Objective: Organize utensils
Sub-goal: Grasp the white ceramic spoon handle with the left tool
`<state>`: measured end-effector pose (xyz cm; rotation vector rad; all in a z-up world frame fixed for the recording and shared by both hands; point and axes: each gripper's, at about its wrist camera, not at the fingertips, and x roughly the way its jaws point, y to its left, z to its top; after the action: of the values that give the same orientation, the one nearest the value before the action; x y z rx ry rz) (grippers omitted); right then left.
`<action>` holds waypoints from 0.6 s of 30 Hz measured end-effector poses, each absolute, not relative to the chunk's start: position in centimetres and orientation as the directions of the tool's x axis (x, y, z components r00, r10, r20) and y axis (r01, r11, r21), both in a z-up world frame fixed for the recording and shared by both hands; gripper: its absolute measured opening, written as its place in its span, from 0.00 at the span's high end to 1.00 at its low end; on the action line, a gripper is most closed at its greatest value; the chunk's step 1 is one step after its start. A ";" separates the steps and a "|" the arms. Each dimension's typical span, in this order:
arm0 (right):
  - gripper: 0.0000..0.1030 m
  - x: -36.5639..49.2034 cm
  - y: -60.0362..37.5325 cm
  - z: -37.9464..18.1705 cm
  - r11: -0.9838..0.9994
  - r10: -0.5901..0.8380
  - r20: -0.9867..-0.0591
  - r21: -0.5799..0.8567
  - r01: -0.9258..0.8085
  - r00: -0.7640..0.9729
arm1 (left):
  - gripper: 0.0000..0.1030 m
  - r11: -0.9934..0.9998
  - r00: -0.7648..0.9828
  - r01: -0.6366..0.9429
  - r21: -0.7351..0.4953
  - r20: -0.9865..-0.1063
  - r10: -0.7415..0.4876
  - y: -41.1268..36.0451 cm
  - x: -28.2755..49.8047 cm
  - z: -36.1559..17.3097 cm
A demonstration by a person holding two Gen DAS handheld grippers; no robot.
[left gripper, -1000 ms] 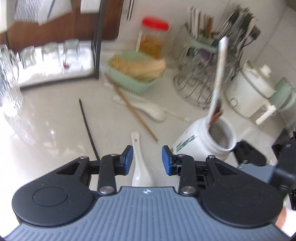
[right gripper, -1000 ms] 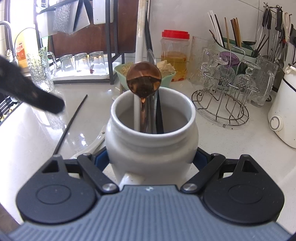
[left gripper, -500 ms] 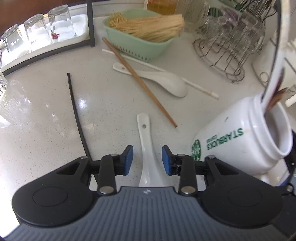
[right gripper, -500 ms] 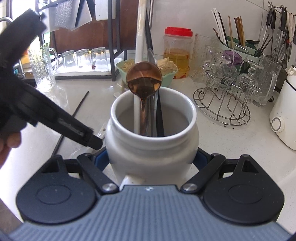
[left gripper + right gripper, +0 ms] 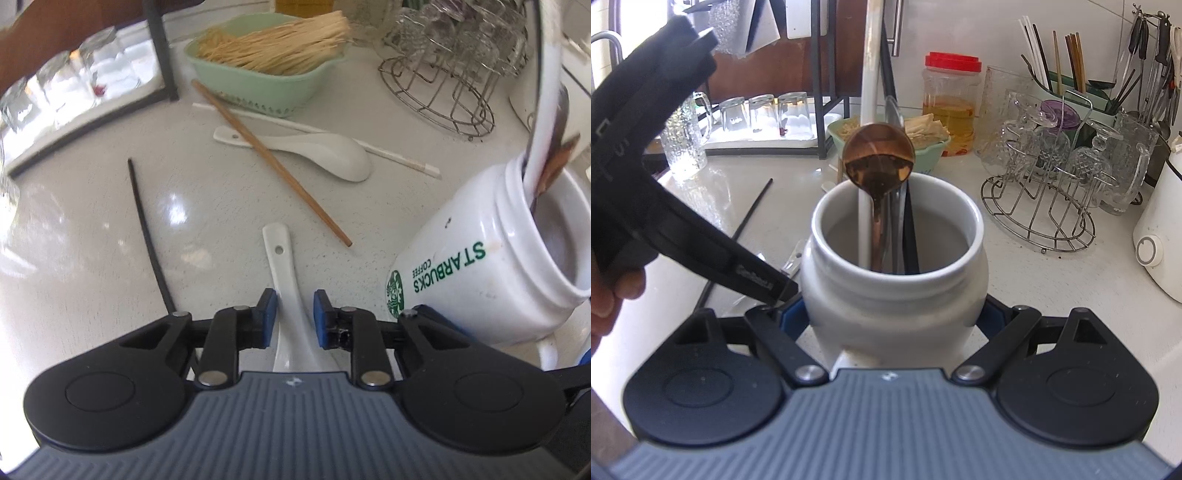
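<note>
Your left hand-held gripper (image 5: pixel 290 314) is down over the white ceramic spoon (image 5: pixel 286 280) lying on the bench (image 5: pixel 92 240). Its jaws have just been closing, and the spoon's handle sits between the 2 blue pads (image 5: pixel 266 314). The left pad looks like it's touching the handle, the right one still shows a sliver of gap, so I'd call it not quite clamped.

Your right hand-held gripper (image 5: pixel 892 317) is gripping the white Starbucks jar (image 5: pixel 897 280) on both sides. In the jar you've got a brown wooden spoon (image 5: pixel 879 162), a white handle, a metal piece and something black, all standing up.

Farther back on the bench there's a second white spoon (image 5: pixel 321 151) with a brown chopstick (image 5: pixel 273 166) lying across its handle and a white chopstick (image 5: pixel 399 157) behind it. A black chopstick (image 5: pixel 147 236) lies off to the left. Far side: a green basket (image 5: pixel 258 81) of pale sticks, and a wire glass rack (image 5: pixel 443 96) to the right.
</note>
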<state>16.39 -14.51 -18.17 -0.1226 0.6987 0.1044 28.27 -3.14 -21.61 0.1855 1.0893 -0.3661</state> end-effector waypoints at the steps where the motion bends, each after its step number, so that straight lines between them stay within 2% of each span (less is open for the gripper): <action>1: 0.11 16.4 -14.5 -18.2 0.987 0.055 -0.645 -0.078 -0.137 0.762 | 0.80 0.920 0.416 0.393 -0.014 -0.889 -0.191 -3.4 28.2 -21.6; 6: 0.11 16.3 -14.6 -18.3 0.986 0.060 -0.641 -0.080 -0.144 0.765 | 0.83 0.898 0.457 0.439 0.036 -0.869 -0.188 -4.1 27.3 -21.8; 18: 0.11 16.4 -14.3 -18.5 0.987 0.046 -0.638 -0.092 -0.135 0.769 | 0.83 0.921 0.498 0.388 -0.029 -0.834 -0.236 -1.6 26.8 -19.8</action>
<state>16.39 -14.31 -18.48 -0.1350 0.6874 0.0984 26.82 -1.59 -19.77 0.1705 0.9798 -0.3794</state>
